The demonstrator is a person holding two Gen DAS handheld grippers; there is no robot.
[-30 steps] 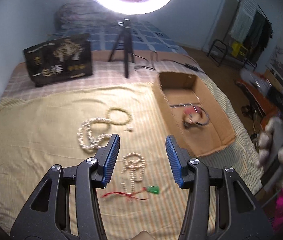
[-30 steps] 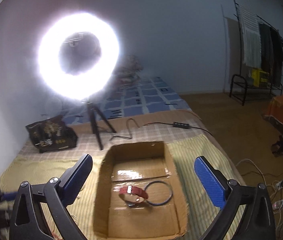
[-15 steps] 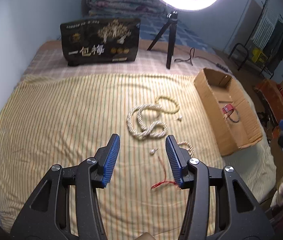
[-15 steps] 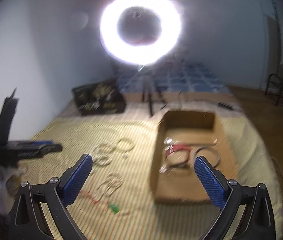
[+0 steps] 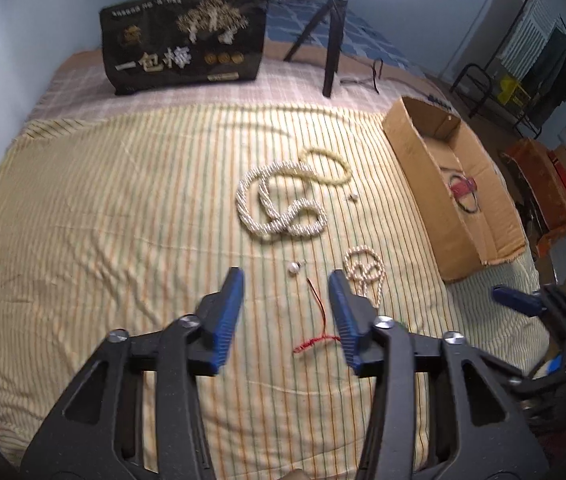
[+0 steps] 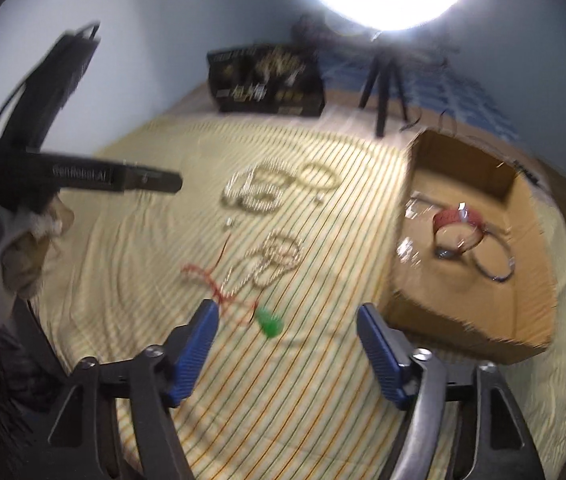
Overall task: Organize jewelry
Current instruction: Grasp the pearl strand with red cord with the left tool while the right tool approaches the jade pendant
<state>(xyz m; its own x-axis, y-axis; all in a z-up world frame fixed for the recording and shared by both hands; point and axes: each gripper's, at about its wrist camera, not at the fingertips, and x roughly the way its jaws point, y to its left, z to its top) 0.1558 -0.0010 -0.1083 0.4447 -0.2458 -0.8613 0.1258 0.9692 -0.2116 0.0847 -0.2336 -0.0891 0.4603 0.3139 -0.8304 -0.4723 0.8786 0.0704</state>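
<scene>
Jaws of both grippers just narrowed, nothing gripped: left gripper [image 5: 287,276] over red knotted cord [image 5: 319,330], right gripper [image 6: 285,320] lowered toward green pendant [image 6: 269,322]; pickup judged next.

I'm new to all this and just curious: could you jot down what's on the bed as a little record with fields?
surface: yellow striped sheet
loose jewelry: thick pearl rope, thin bead loop, small pearl strand, red cord with green pendant
container: cardboard box
already in box: red bracelet, dark ring
left gripper: open, closing, empty
right gripper: open, closing, empty
</scene>
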